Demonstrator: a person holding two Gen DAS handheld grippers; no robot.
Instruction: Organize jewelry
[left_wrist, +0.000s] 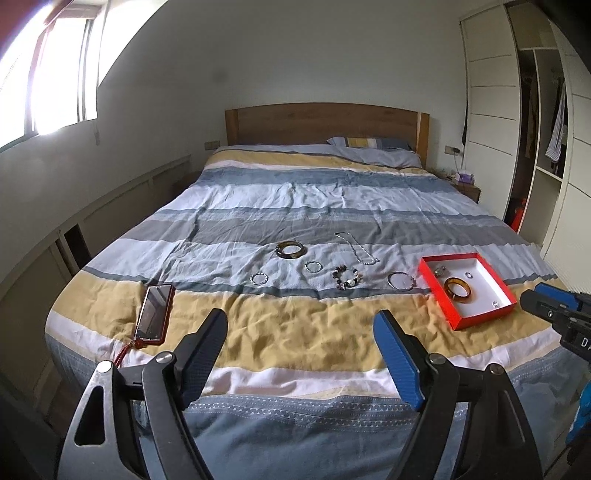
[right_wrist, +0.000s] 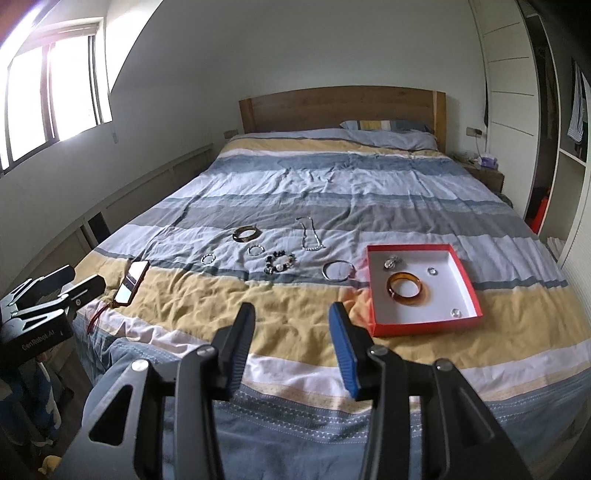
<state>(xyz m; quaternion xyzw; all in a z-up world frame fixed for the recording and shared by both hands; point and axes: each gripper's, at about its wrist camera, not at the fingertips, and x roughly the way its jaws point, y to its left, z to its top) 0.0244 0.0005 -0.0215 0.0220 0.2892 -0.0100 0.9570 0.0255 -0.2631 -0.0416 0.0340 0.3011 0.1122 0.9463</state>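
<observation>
While nothing is yet held, the left wrist view shows the left gripper spread wide and empty above the yellow band of the bed. Loose jewelry is laid out at about twelve o'clock from it: a dark bangle, a chain necklace, two small bracelets, a beaded bracelet and a thin silver bangle. At two o'clock a red box is seen, with an amber bangle and a few small pieces already inside. A phone lies at ten o'clock, and the right gripper's body is glimpsed at three o'clock.

From the right wrist view, the right gripper is shown partly open, with nothing between its pads. The red box sits at one o'clock, the silver bangle just beside its left wall, and the remaining pieces lie at eleven to twelve o'clock.

The sorting is judged partly done, with both grippers between picks. A reach forward to one loose piece is called for next, likely the silver bangle, with the pads lowered around its thin rim on soft, wrinkled cloth.
</observation>
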